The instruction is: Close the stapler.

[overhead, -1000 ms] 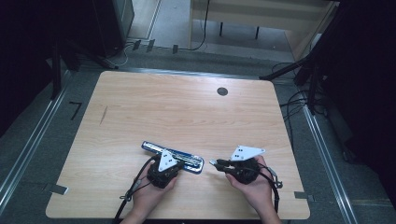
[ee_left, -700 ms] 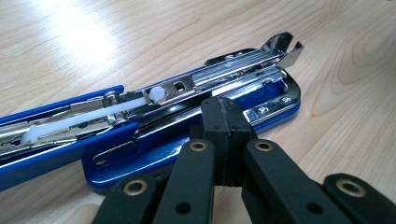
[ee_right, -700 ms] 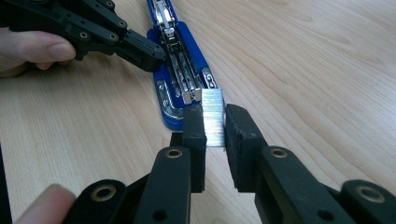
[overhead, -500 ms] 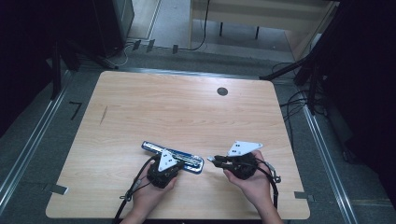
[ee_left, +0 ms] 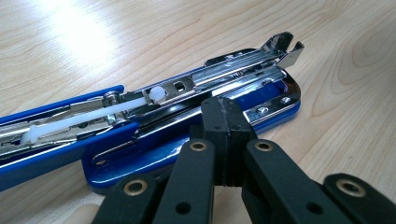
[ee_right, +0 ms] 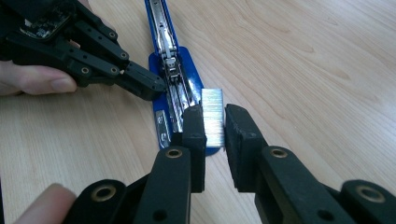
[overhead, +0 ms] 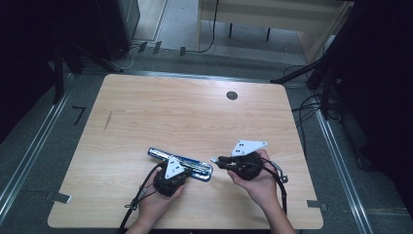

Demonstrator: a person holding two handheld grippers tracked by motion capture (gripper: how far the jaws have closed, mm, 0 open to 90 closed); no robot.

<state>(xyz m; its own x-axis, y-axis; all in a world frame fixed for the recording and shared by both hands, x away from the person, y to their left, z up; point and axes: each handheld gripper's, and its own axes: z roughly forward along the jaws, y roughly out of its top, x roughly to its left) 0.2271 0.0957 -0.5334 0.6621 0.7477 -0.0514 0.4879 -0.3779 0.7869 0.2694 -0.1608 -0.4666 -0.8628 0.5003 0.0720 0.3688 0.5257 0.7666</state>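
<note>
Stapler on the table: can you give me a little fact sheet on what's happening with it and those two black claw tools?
Object: blue stapler, opened out flat on the wooden table
Stapler inside: metal staple channel exposed, white pusher rod visible
Left gripper: jaws closed together, pressing on the stapler's base
Right gripper: holds a strip of staples between its jaws, just above the stapler's front end
Likely aim: loading the staples into the channel, not yet done
Operator: a person's hands hold both grippers
</note>
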